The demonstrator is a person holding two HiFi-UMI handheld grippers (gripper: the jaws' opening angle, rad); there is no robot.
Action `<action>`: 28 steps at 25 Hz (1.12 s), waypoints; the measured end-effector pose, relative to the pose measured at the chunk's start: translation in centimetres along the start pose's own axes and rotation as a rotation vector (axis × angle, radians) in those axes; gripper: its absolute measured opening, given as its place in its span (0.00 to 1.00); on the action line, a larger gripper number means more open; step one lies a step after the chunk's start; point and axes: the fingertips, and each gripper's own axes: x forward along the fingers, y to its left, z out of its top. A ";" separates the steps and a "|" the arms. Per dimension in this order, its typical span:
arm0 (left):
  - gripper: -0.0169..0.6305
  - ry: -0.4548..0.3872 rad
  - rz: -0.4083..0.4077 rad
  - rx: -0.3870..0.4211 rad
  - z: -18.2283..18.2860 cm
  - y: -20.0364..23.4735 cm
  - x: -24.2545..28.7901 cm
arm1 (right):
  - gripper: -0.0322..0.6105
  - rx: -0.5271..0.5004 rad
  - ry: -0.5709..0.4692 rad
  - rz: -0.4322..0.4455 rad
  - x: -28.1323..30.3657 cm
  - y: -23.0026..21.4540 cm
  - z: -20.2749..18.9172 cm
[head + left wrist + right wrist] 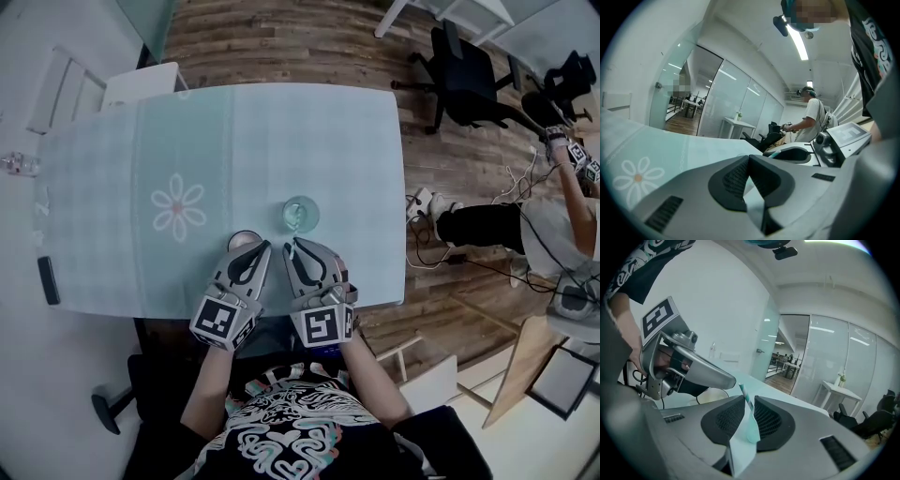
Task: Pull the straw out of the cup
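The right gripper (749,405) has its jaws clamped on a striped straw (745,395), near the cup (300,214) on the surface (112,187). The left gripper's (749,161) jaws are closed and hold nothing.

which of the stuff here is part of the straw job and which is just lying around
Job: straw, held in the shut right tool; glass cup.
Lying about: pale round dish, black slab, office chair.
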 end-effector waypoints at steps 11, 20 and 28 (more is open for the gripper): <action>0.02 0.001 -0.007 -0.011 -0.2 0.0 -0.3 | 0.13 0.087 -0.028 -0.048 -0.1 -1.1 0.3; 0.02 0.000 -0.031 -0.016 -0.2 -0.2 -0.1 | 0.12 0.314 -0.068 -0.064 -0.8 -2.8 -0.1; 0.02 0.013 -0.050 -0.017 -0.1 -0.3 0.3 | 0.11 0.457 -0.135 -0.102 -1.4 -4.9 -0.7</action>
